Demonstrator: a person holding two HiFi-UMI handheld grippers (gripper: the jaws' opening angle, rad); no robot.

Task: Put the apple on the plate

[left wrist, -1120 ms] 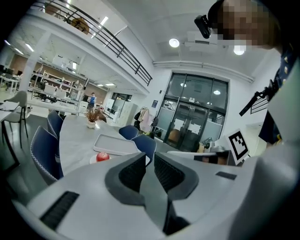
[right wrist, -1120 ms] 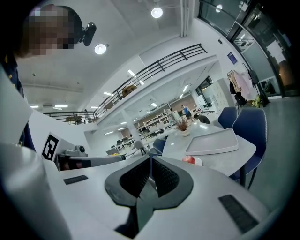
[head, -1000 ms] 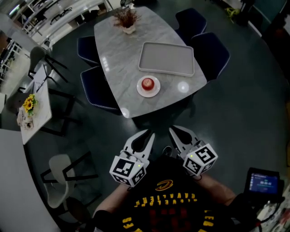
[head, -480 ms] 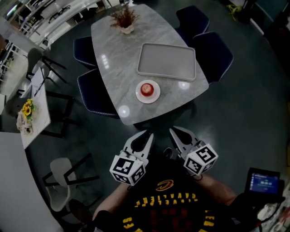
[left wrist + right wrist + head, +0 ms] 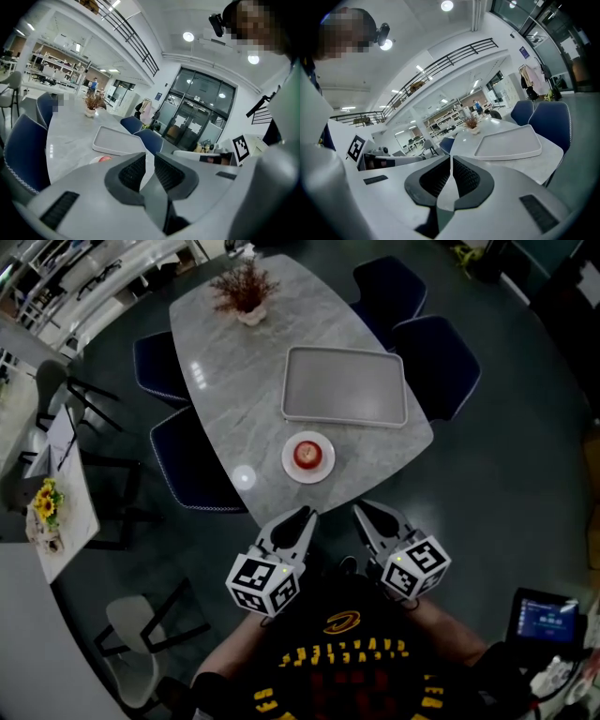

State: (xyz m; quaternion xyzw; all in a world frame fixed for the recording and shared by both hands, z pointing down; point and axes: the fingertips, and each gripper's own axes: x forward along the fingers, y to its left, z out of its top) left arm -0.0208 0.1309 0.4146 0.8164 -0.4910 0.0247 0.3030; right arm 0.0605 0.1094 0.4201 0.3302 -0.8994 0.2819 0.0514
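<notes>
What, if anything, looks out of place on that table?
Nothing stands out. The apple sits whole on the plate near the near edge of the table. The tray lies flat just beyond it, and the potted plant stands upright at the far end. No spill or damage shows.

One table carries one plate, one apple, one tray and one potted plant at its far edge. Four blue chairs stand around it: two on the left edge, the far-left chair and near-left chair, and two on the right edge, the far-right chair and near-right chair. Off the table are one white chair, one bunch of yellow flowers and one lit screen.
</notes>
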